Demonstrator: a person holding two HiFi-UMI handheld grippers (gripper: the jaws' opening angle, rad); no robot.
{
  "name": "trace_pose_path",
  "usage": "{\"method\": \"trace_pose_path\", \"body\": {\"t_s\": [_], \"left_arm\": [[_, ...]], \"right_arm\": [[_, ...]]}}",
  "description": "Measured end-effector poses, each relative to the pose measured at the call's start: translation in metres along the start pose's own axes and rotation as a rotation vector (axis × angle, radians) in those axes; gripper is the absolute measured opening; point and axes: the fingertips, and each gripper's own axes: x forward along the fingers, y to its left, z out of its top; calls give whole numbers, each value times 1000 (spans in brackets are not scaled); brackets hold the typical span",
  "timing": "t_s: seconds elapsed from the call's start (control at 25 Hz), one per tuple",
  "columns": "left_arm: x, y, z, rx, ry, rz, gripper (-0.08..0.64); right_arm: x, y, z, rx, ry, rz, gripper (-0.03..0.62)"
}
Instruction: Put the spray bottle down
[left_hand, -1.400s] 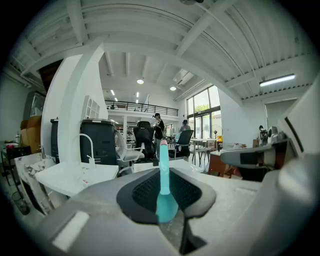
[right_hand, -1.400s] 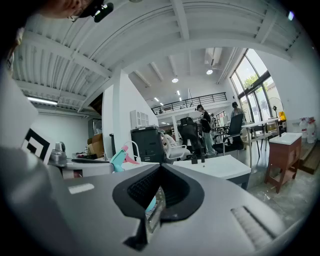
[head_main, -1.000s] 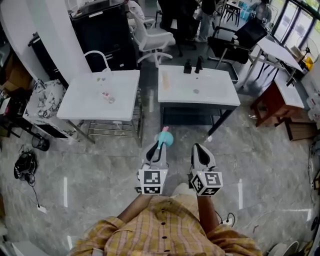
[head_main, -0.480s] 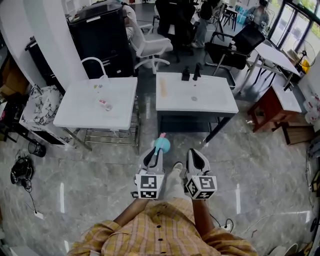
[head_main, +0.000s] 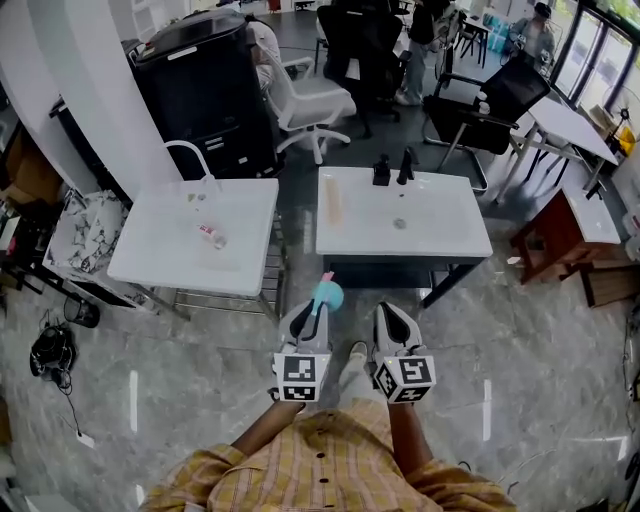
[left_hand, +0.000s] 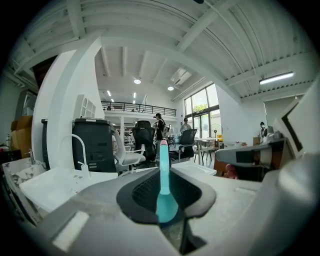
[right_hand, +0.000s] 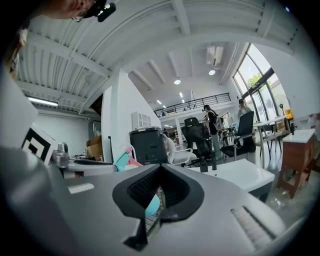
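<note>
The left gripper (head_main: 305, 322) grasps the teal spray bottle (head_main: 326, 296) between its jaws, the right gripper (head_main: 392, 320) clenched empty just beside it.

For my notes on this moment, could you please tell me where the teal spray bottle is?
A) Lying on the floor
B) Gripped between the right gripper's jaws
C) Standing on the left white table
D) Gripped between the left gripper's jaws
D: the spray bottle sits clamped between the jaws of the left gripper, while the right gripper has its jaws together on nothing.
</note>
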Motion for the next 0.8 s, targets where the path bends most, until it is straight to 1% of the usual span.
{"method": "trace_pose_path", "body": {"t_s": [0.12, 0.32, 0.48, 0.64, 0.8], "left_arm": [[44, 9, 9, 5, 8, 13, 57], [115, 21, 37, -10, 10, 35, 58], [166, 26, 57, -12, 6, 51, 58], [210, 28, 67, -15, 14, 61, 58], [245, 26, 71, -31, 31, 74, 58]], "right_arm": [[37, -21, 13, -38, -2, 20, 2], [101, -63, 38, -13, 24, 67, 2], [147, -95, 55, -9, 19, 94, 2], [184, -122, 63, -10, 25, 124, 2], [210, -148, 65, 16, 46, 159, 2]]}}
